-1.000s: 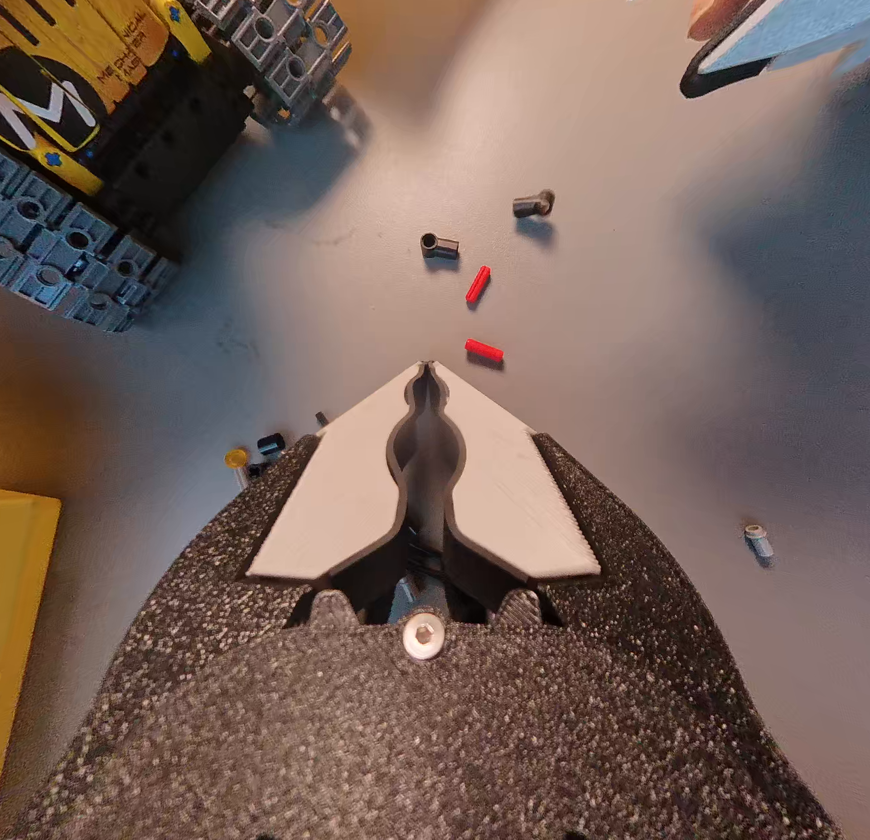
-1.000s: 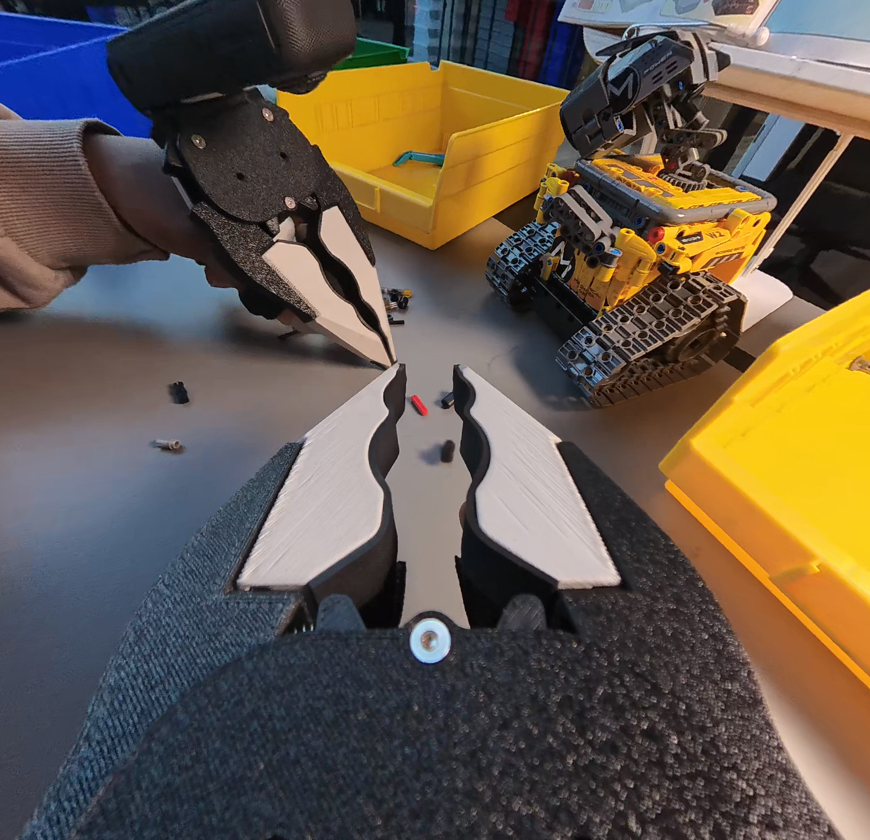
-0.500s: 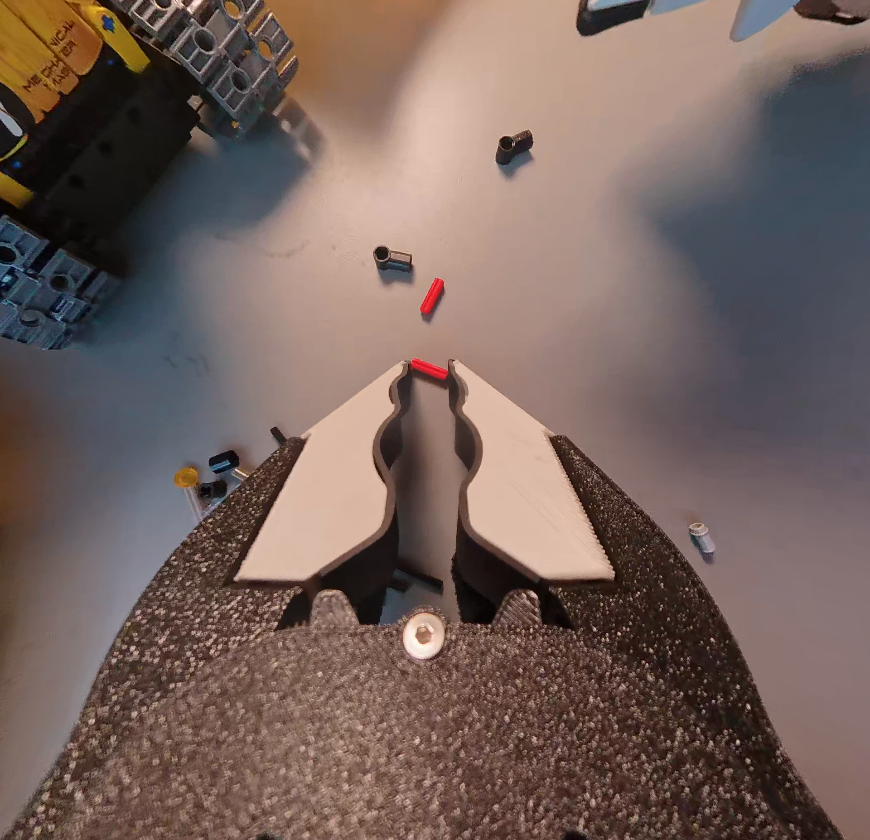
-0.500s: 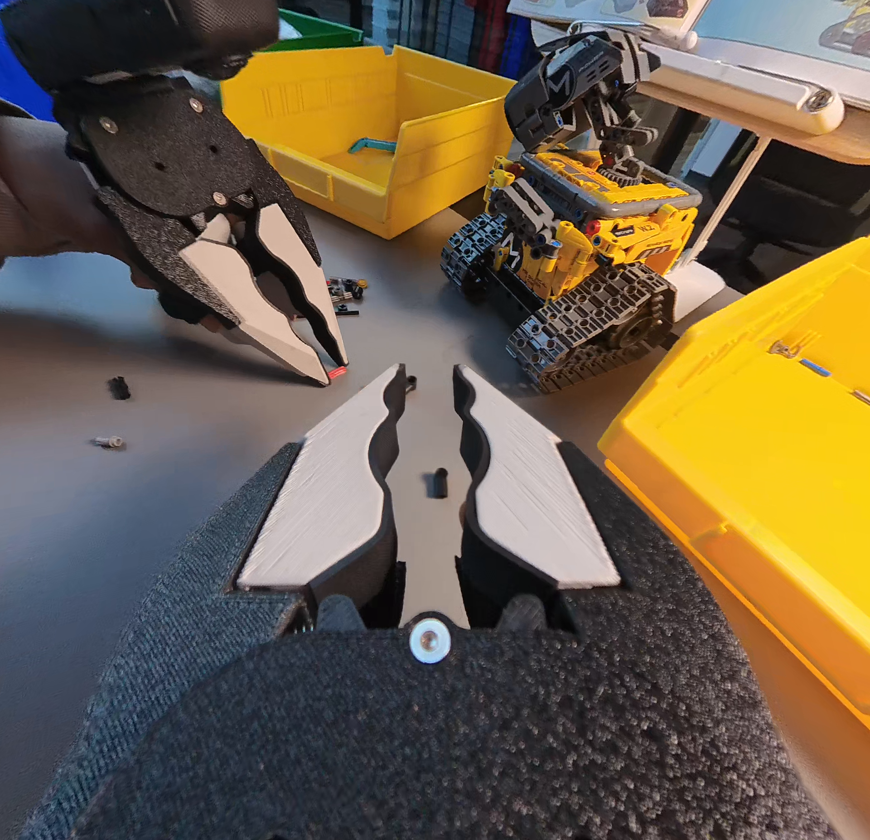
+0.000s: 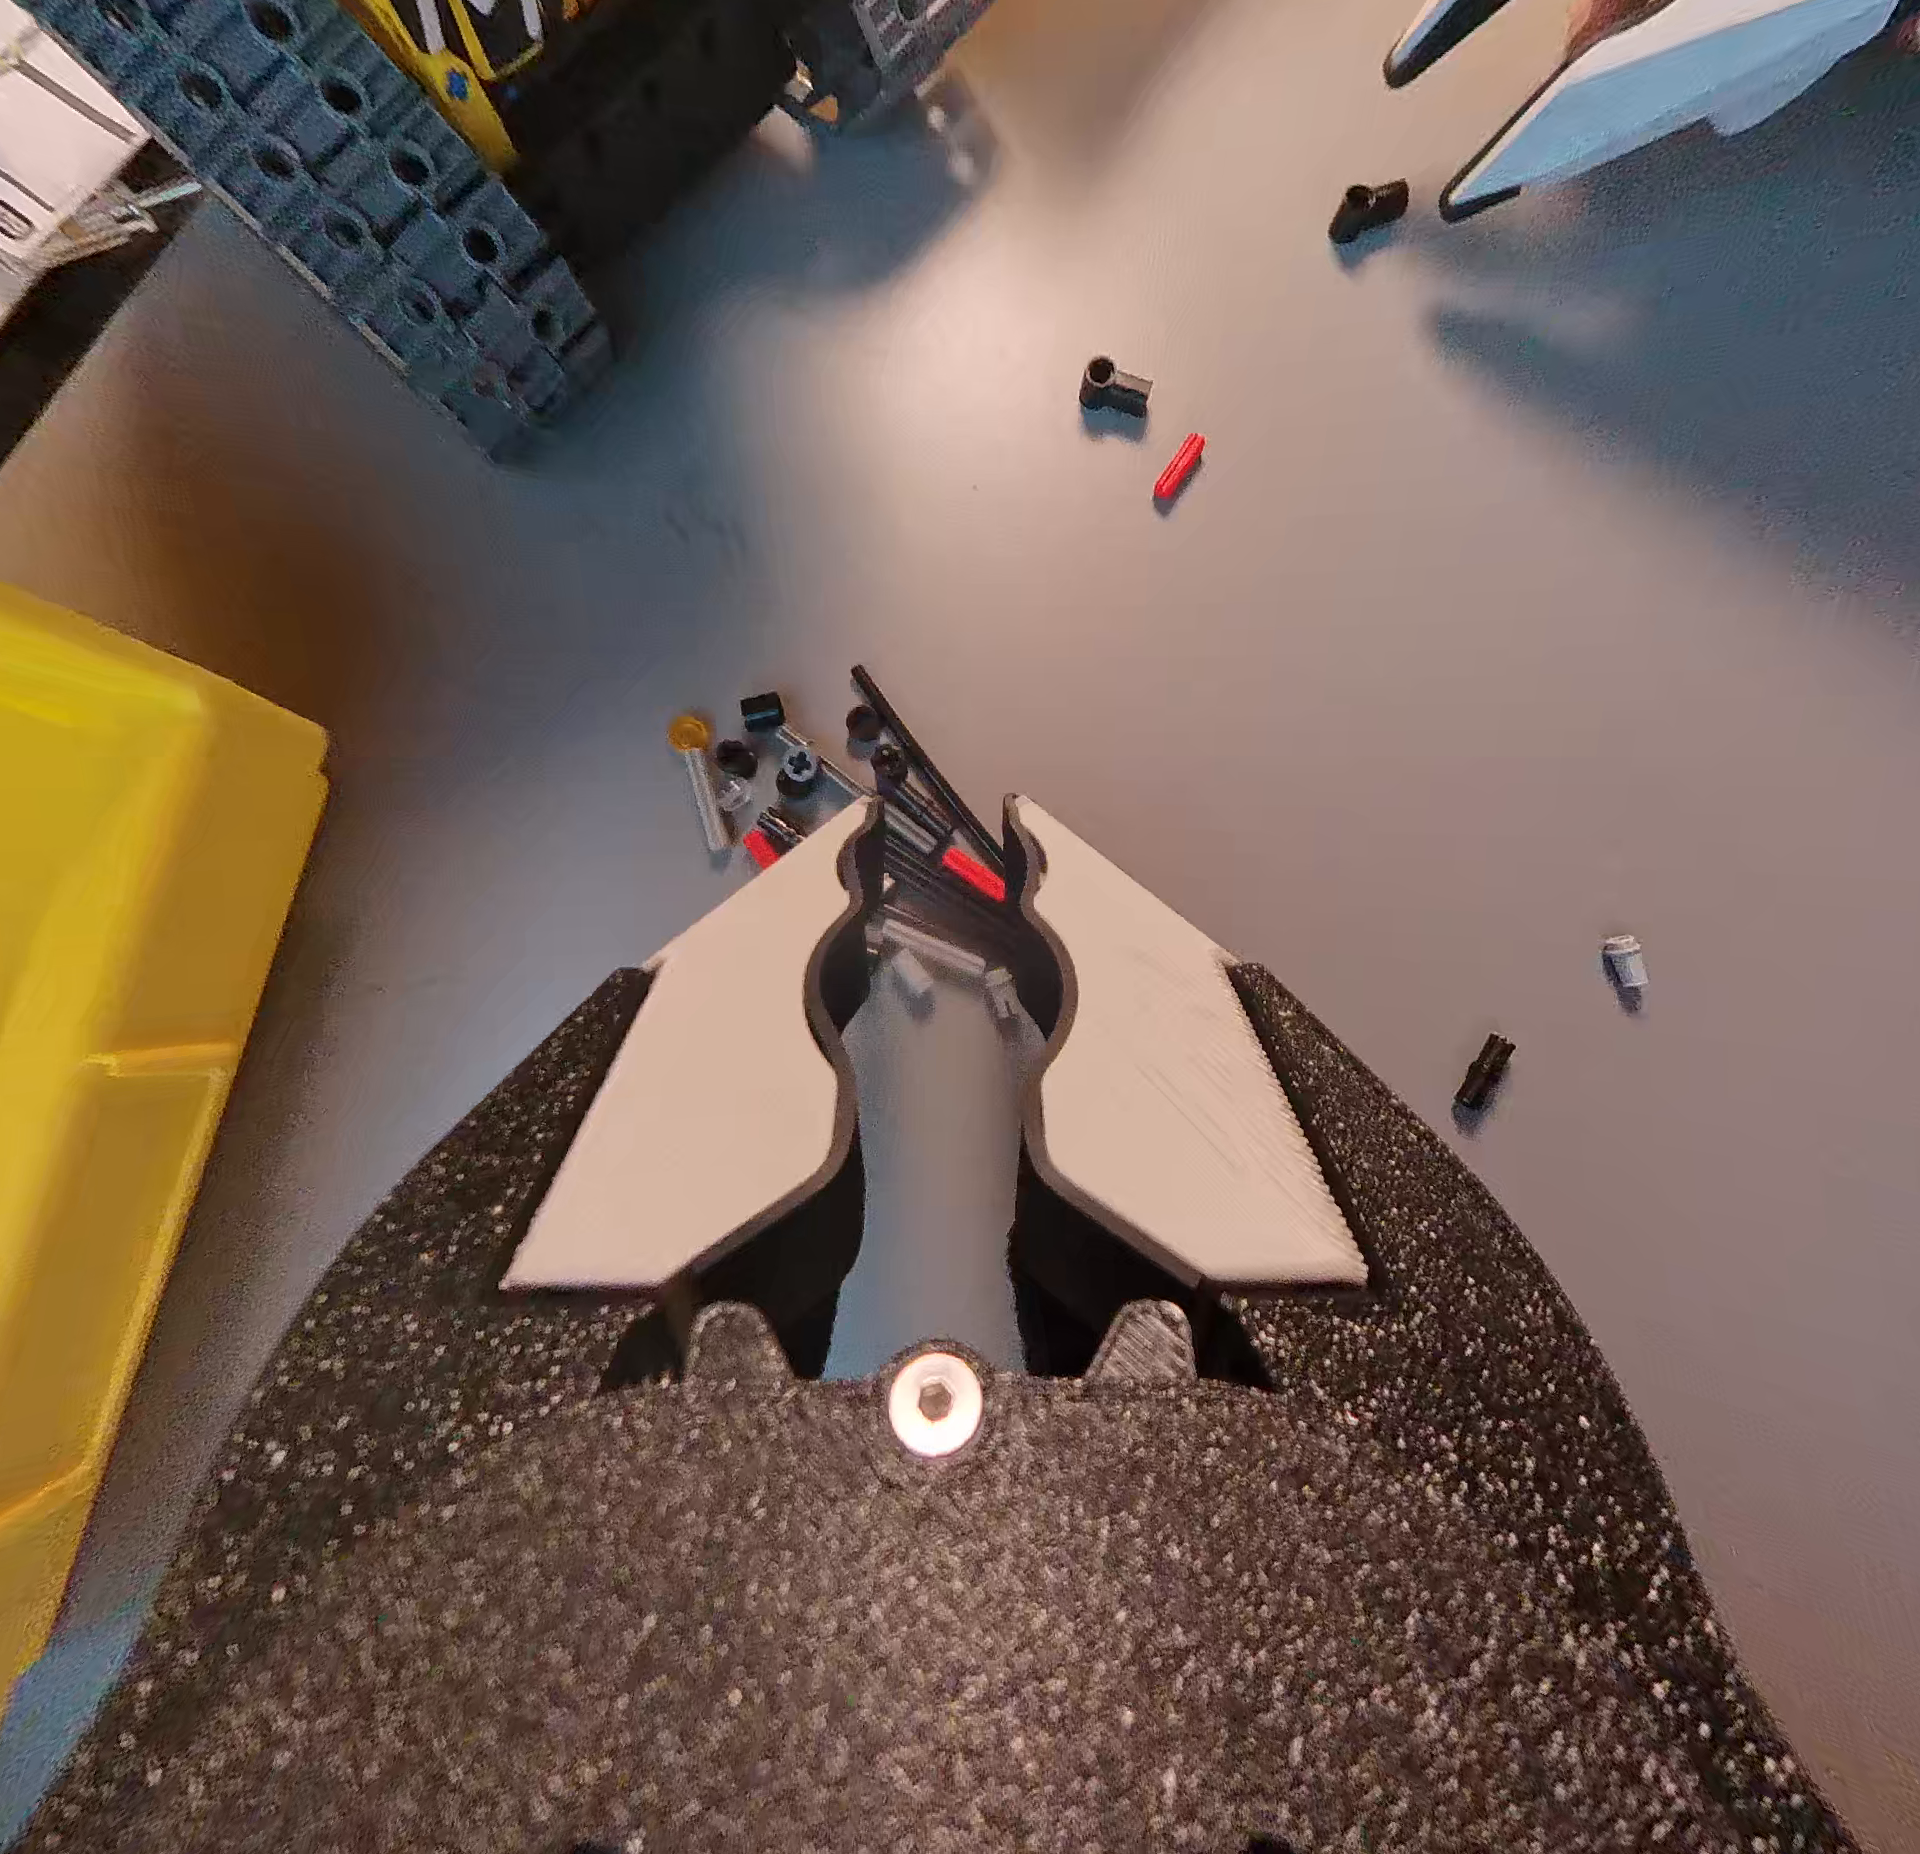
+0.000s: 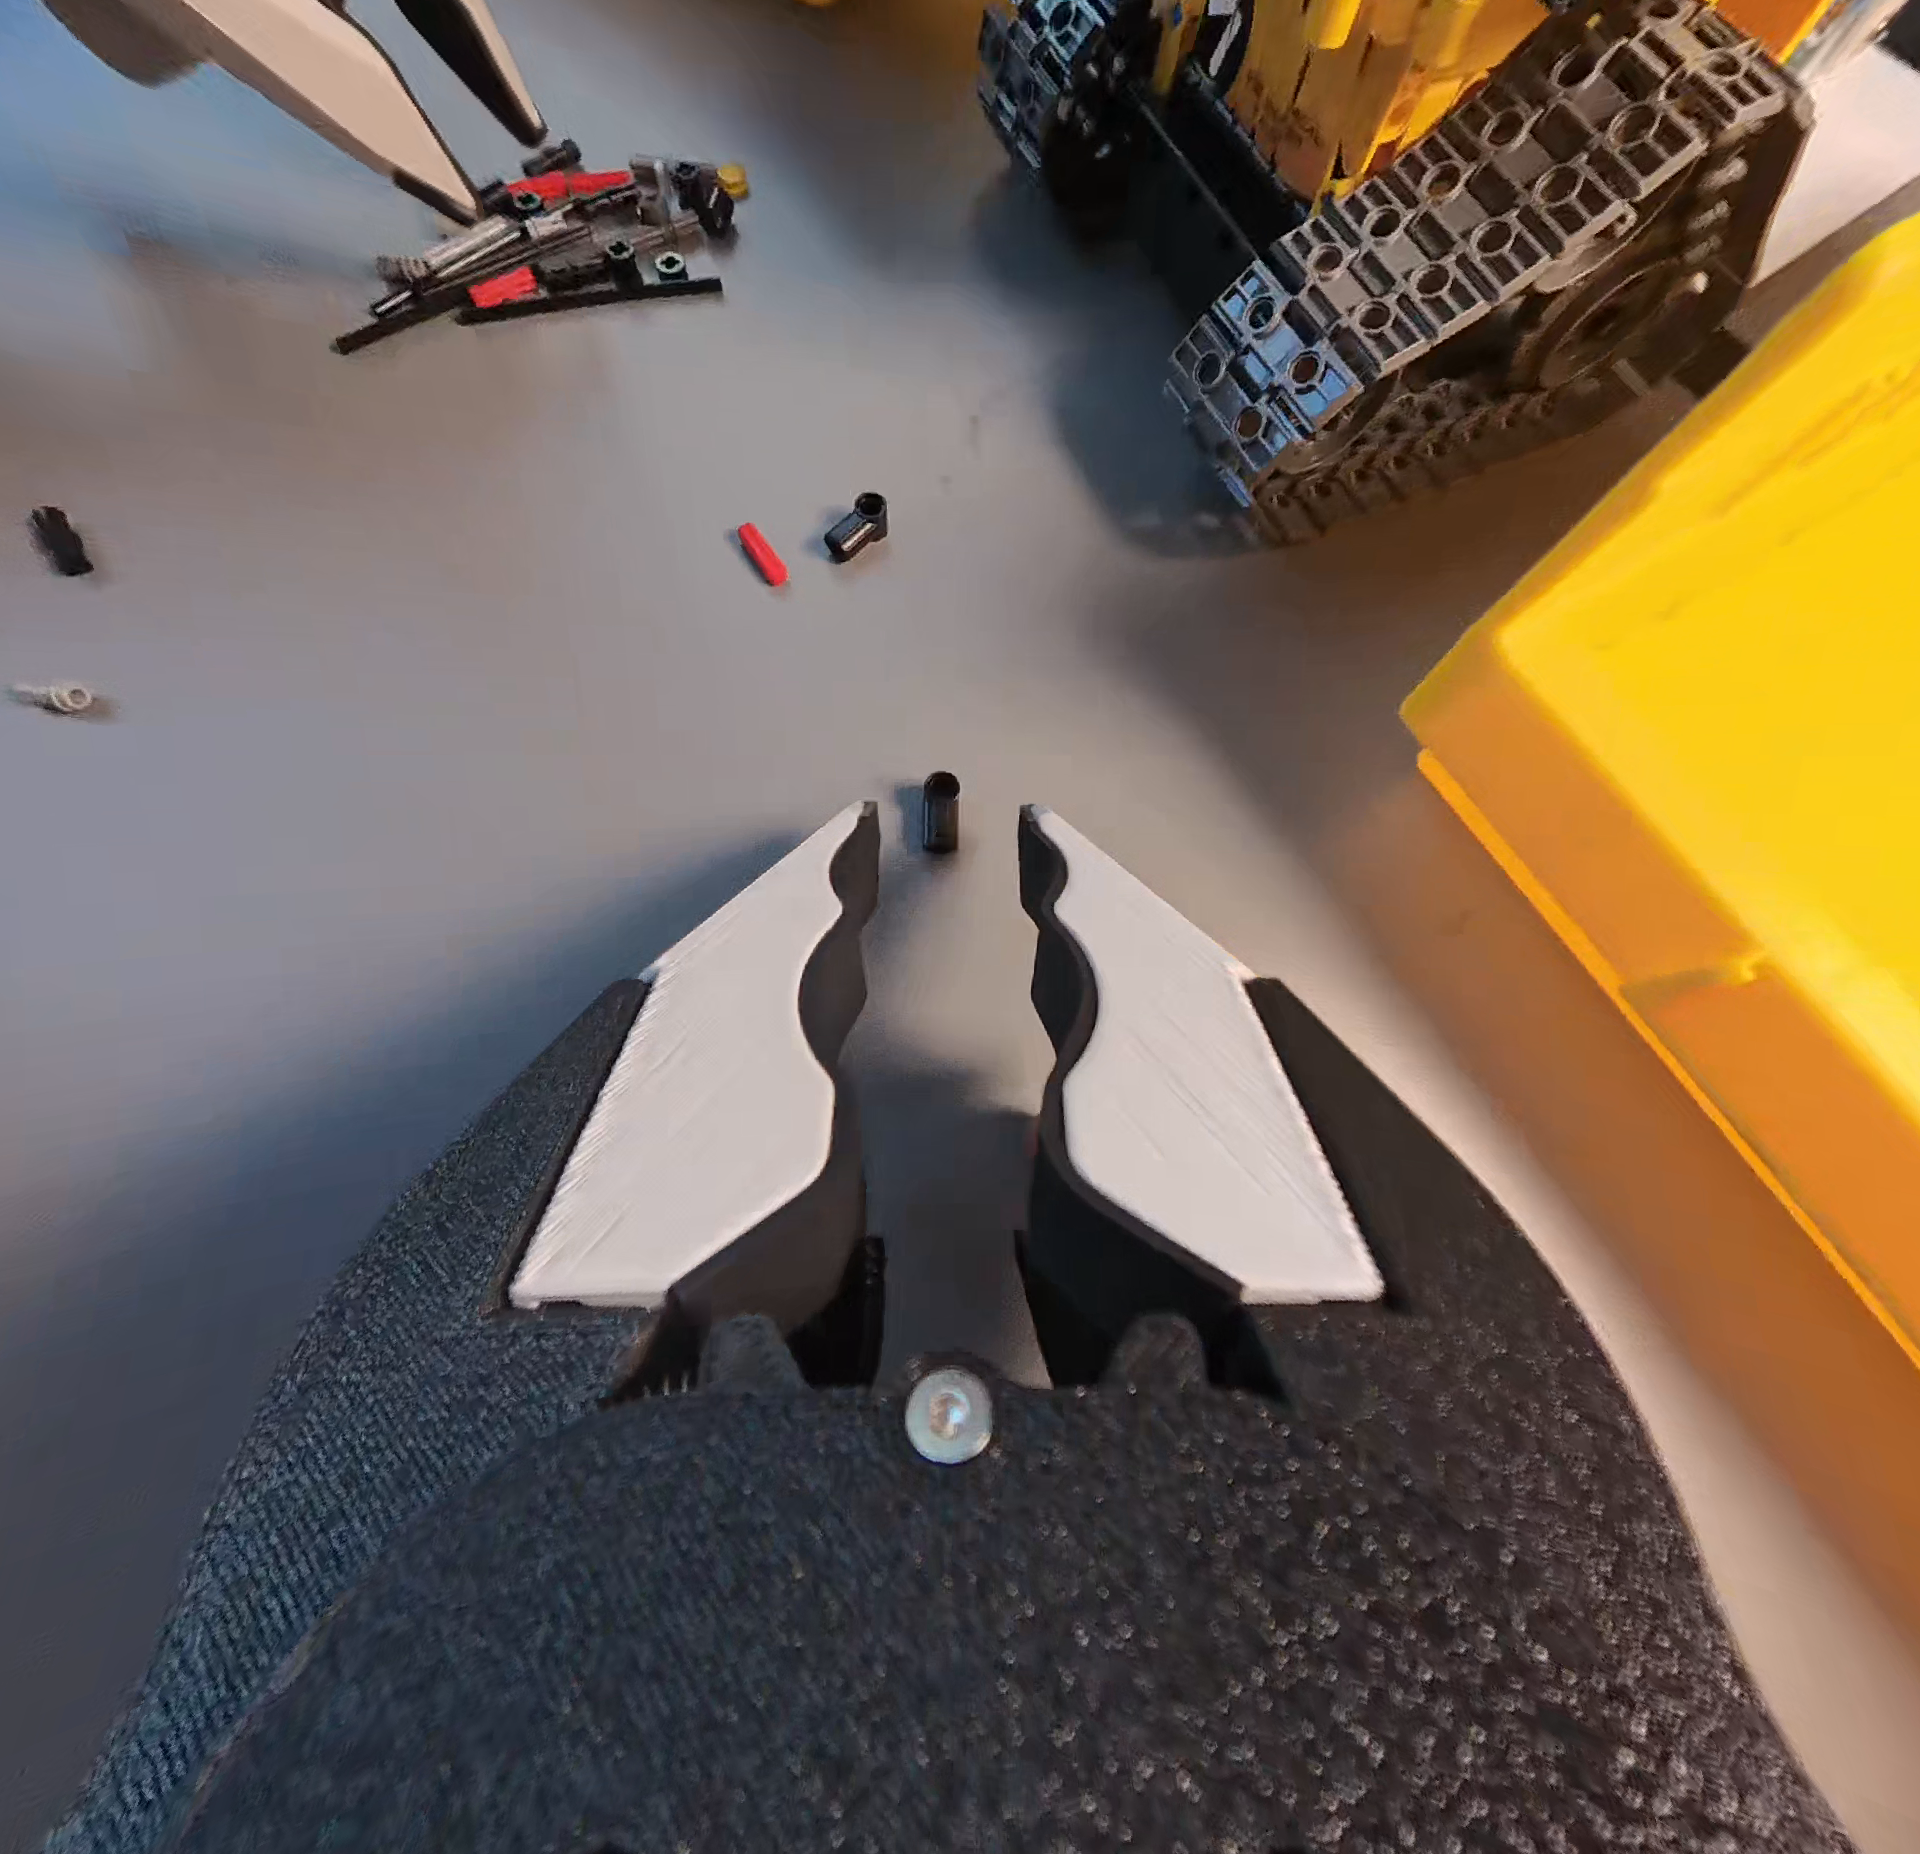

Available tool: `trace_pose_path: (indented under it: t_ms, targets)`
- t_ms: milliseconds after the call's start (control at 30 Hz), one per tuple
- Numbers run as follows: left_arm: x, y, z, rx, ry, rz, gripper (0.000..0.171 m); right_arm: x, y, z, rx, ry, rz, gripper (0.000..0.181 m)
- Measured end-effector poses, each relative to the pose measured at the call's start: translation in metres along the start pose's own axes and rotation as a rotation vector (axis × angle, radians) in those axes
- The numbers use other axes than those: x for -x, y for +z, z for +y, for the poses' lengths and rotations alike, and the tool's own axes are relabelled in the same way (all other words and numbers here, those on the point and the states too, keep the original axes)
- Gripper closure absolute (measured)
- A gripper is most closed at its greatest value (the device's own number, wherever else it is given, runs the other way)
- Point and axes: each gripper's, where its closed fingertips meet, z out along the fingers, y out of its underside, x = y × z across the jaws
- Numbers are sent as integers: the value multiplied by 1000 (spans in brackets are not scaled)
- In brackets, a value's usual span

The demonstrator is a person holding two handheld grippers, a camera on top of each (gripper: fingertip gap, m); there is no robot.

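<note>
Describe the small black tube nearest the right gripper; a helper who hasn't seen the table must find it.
Start at the yellow tracked model. Nearer the camera, just ahead of the right gripper, lies the black tube, alone, straight and plain, unlike the elbow-shaped black connector.

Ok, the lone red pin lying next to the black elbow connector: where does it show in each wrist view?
Left wrist view: the red pin lies upper right of centre, just below the black elbow connector.
Right wrist view: the same red pin lies left of centre in the upper half, left of the connector.
Shared landmark: the yellow tracked toy robot at the top of both.
</note>
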Motion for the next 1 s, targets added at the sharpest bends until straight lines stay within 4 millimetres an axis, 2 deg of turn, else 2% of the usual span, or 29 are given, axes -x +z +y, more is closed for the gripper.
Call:
trace_pose_path:
  t_ms: [67,133,233,333,433,500,567,667,733,833,933,1000]
  targets:
    - [0,-1,-10,-34,12,-12,151,-1,5,-1,36,31,-19,156]
    - [-9,4,-22,-72,29,13,151,0,9,2,106,18,-43,159]
    - [-29,24,-36,-80,74,76,151,-2,14,8,213,-35,-44,174]
    - [-44,49,-45,-51,119,118,151,2,16,5,221,-51,-74,174]
    - [-51,67,-49,-15,158,139,154,19,16,-19,82,-24,-135,174]
    - [-53,70,-51,-13,183,150,165,22,15,-32,12,-41,-132,174]
    - [-53,70,-50,-8,213,147,168,23,15,-41,-33,-48,-131,174]
    - [-39,57,-41,8,233,76,169,31,21,-50,-67,-22,-176,174]
    - [-24,33,-32,-10,170,48,169,42,32,-52,-47,-36,-218,174]
    - [6,2,-4,28,42,1,169,67,55,-59,-20,-110,-262,174]
    - [19,-5,12,-2,-34,-27,162,86,77,-71,-1,-158,-269,174]
    - [21,-6,12,-45,-54,-30,157,90,87,-79,-2,-172,-244,173]
